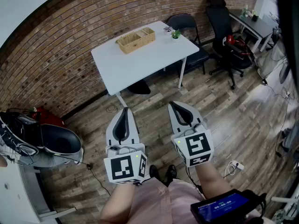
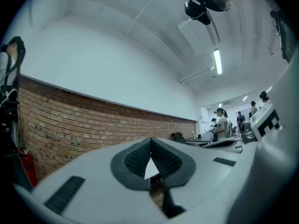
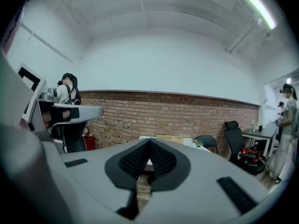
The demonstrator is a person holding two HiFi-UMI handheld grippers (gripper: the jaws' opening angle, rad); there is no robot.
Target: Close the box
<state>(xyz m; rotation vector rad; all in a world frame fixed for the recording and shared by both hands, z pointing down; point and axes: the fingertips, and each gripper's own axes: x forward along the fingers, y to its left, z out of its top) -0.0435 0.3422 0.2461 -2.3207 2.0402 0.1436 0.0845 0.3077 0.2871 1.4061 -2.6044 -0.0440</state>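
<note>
Low in the head view, just ahead of the person's body, the left gripper (image 1: 124,112) and the right gripper (image 1: 174,107) are held side by side over the wooden floor (image 1: 154,99). Both are pointed toward the white table (image 1: 140,66). In each gripper view the ribbed pads are seen pressed together with nothing between them, so both grippers are closed and empty.

Well apart from them, the box (image 1: 136,39) is set about midway along the table's far edge, the one next to the brick wall (image 1: 56,69). It is seen as a pale woven basket-like thing with its top open. Whether the part at its right end is a lid folded back or a second compartment cannot be told from this far. A small potted plant (image 1: 175,33) is placed near the table's far right corner, apart from the box.

The task is judged not yet begun, and the table must first be approached.

Being woven, the box is judged light, fairly stiff yet slightly yielding, and rough enough not to slip between pads. On so smooth a top it could easily be pushed along by a one-sided touch. A hold on the body's rim with one gripper is advised, with the lid's free edge taken lightly by the other, once the jaws are opened.
</note>
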